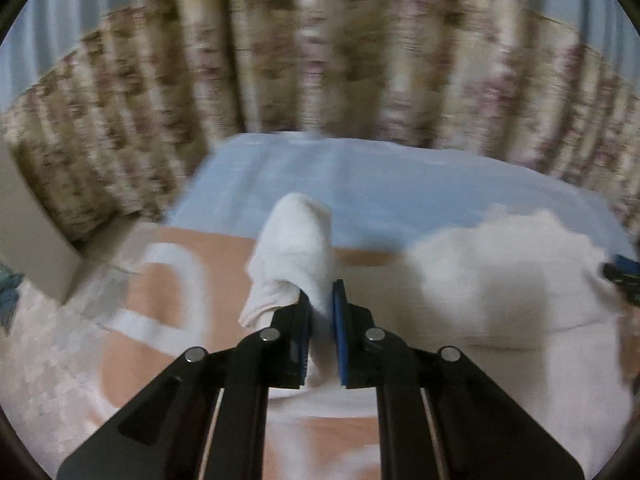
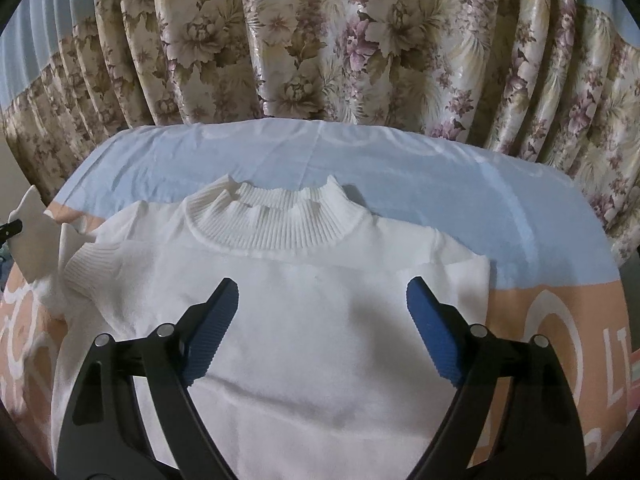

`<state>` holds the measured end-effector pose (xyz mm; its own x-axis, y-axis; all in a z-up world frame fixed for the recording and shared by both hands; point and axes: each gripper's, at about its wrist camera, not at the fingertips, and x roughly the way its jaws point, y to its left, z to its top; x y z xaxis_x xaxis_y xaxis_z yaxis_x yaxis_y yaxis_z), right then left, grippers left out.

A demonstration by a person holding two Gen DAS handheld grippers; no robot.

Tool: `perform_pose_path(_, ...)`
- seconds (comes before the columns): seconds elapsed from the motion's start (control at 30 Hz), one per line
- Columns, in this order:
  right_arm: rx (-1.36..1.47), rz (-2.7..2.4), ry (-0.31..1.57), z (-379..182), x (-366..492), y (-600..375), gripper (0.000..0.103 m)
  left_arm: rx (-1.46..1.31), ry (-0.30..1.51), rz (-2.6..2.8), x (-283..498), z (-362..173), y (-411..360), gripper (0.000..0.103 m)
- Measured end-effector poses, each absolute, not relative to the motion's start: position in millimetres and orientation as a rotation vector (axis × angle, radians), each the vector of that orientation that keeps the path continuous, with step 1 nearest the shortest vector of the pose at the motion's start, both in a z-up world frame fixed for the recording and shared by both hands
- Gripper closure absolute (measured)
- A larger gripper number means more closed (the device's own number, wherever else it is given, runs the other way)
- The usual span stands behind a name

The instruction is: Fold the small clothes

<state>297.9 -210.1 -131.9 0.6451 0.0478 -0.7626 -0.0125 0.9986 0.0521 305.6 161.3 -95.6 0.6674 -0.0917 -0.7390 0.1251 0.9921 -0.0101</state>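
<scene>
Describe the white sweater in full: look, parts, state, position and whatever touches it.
The white sweater looks like a soft knit with a ribbed mock-neck collar and ribbed cuff. It lies flat, front up, collar toward the floral curtain, on a blue-and-peach printed cloth. One sleeve is lifted off it, pinched by the left gripper. The right gripper hangs open over the chest; whether it touches is unclear.

The white sweater (image 2: 320, 320) is soft matt knit with a ribbed collar. The curtain (image 2: 320, 40) is glossy floral cloth. The bedsheet (image 2: 440, 184) is smooth matt fabric. Claw pads (image 2: 432, 332) are ridged blue plastic.
</scene>
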Motion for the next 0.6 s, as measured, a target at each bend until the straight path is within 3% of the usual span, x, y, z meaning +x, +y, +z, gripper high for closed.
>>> perform_pose_path(0.23, 0.103, 0.031, 0.884, -139.7, 286.5, -237.3, 0.017, 0.118, 0.875, -0.334, 298.7, -116.7, 22.4, 0.092)
perform_pose_path(0.47, 0.149, -0.005, 0.894, -147.6, 275.3, -268.5, 0.017, 0.254, 0.945, -0.372, 293.9, -155.0, -51.9, 0.087)
perform_pose_path(0.5, 0.159, -0.011, 0.901, -149.9, 274.1, -273.3, 0.017, 0.259, 0.957, -0.374, 292.8, -158.9, -55.3, 0.079)
perform_pose_path(0.53, 0.180, -0.018, 0.908, -152.9, 272.6, -280.2, 0.017, 0.254, 0.971, -0.382, 291.9, -162.4, -58.4, 0.057)
perform_pose_path(0.57, 0.190, -0.020, 0.913, -154.6, 271.5, -283.6, 0.017, 0.241, 0.973, -0.394, 287.4, -163.8, -60.6, 0.044)
perform_pose_path(0.6, 0.197, -0.021, 0.919, -156.5, 271.1, -286.7, 0.017, 0.235, 0.964, -0.395, 282.2, -163.7, -62.9, 0.024)
